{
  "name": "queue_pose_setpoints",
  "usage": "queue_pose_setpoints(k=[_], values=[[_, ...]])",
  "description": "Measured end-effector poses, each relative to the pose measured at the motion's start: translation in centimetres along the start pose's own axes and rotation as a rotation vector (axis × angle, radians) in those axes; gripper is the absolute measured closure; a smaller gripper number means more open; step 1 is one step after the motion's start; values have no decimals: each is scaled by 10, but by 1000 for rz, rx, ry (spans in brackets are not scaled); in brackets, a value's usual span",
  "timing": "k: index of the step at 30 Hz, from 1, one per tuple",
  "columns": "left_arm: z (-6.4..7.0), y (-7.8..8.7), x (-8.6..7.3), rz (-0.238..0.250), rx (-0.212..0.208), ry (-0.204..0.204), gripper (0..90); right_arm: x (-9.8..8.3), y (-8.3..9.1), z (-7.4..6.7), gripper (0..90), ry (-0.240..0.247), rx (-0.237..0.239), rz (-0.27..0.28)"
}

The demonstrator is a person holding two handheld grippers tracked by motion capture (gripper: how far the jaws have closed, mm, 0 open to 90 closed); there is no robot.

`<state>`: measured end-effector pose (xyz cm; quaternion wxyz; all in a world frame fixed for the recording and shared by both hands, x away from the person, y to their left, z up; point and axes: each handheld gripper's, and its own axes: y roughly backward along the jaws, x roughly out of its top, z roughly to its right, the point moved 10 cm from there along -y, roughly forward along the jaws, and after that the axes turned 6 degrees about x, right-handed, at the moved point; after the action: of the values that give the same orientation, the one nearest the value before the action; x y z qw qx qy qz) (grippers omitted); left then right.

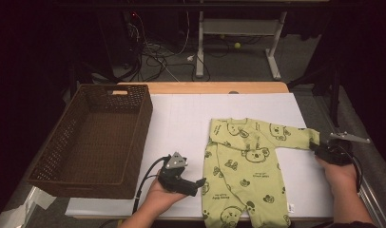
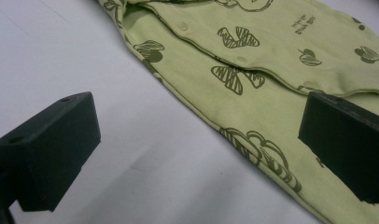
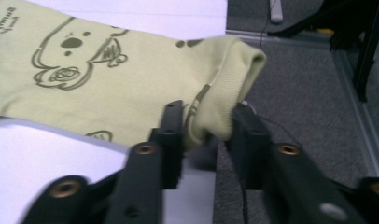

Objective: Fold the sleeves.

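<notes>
1. Light-green baby romper, cotton-like and printed with dark koala and leaf outlines: there is one, spread flat on the white sheet that covers the table, to the right of the middle, legs toward the person and collar away.
2. Two black hand-held grippers are at work, one in each of the person's hands, both at the near edge.
3. The left gripper lies low just beside the romper's left leg. In the left gripper view its jaws stand wide apart, one above bare white sheet and one above the green cloth, pressing on nothing.
4. The right gripper is at the table's right edge, at the end of the romper's stretched-out right sleeve. In the right gripper view its jaws are narrow and pinch the bunched cuff between them; whether the pads squeeze hard cannot be told.
5. One dark-brown rectangular wicker basket stands farther off on the left, well apart from the romper.
6. Beyond the table, one white desk frame and loose cables are on the grey floor.
</notes>
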<state>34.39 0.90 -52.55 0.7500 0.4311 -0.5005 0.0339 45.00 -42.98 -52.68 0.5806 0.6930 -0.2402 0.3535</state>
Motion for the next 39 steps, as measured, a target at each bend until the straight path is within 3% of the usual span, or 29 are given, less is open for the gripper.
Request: queue_pose_setpoints(k=[2, 8, 15, 23, 28, 39], values=[[1, 0, 0, -2, -2, -1, 0, 5, 4, -4, 770, 23, -2, 16], [1, -1, 0, 0, -6, -2, 0, 15, 19, -14, 781, 55, -9, 59], [3, -2, 3, 4, -15, -4, 0, 21, 41, -37, 780, 127, -13, 105], [4, -2, 4, 7, -19, -6, 0, 37, 54, -65, 779, 187, 7, 142], [5, -1, 4, 10, -23, -13, 0, 51, 49, -89, 779, 240, 27, 157], [6, -1, 3, 6, -28, -24, 0, 75, 20, -154, 780, 346, 97, 147]])
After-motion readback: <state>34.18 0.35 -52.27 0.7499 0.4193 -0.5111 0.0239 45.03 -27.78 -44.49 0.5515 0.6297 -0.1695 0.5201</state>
